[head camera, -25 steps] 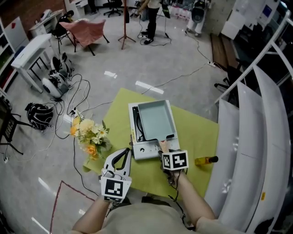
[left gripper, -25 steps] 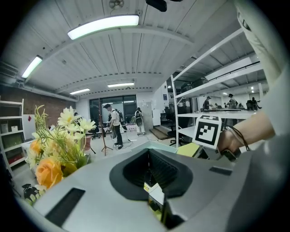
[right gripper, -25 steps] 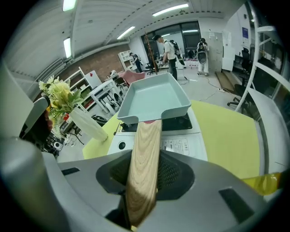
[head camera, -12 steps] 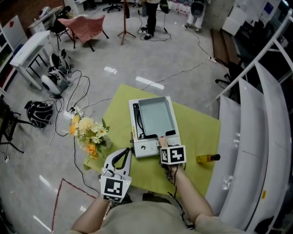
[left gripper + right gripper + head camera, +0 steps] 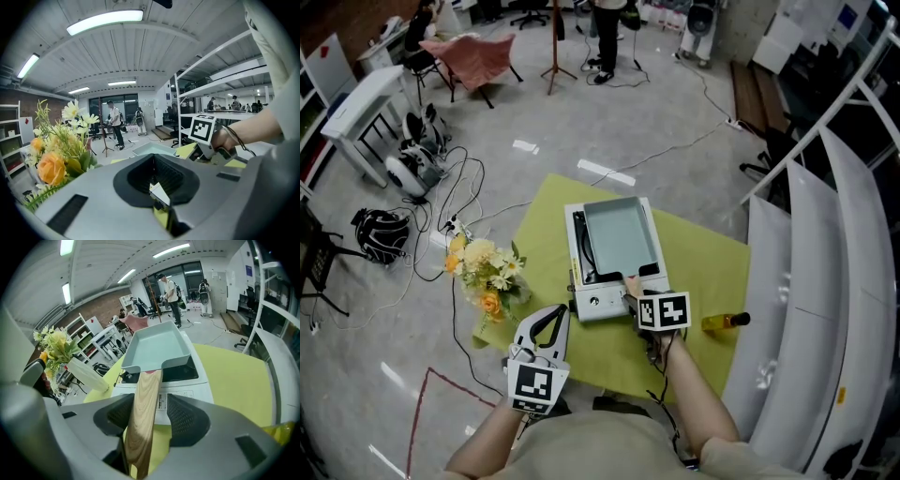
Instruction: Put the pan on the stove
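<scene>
A pale teal rectangular pan (image 5: 621, 236) sits on top of the white single-burner stove (image 5: 598, 302) on the yellow-green table. Its wooden handle (image 5: 143, 413) points back toward me and lies between the jaws of my right gripper (image 5: 634, 287). Those jaws are opening: the handle leans on the left pad and a gap shows at the right pad (image 5: 186, 414). My left gripper (image 5: 551, 321) hovers over the table's near left corner, away from the stove, its jaws together and nothing in them. In the left gripper view the pan (image 5: 150, 149) is small behind the jaws.
A bunch of flowers (image 5: 483, 272) in a white vase (image 5: 86, 373) stands at the table's left edge. A yellow bottle (image 5: 724, 324) lies on the cloth to the right of my right hand. White shelving (image 5: 806, 281) runs along the right. Cables and gear lie on the floor at left.
The right gripper's marker cube has shifted slightly right and up. The pan stays in place on the stove. The left gripper has not moved.
</scene>
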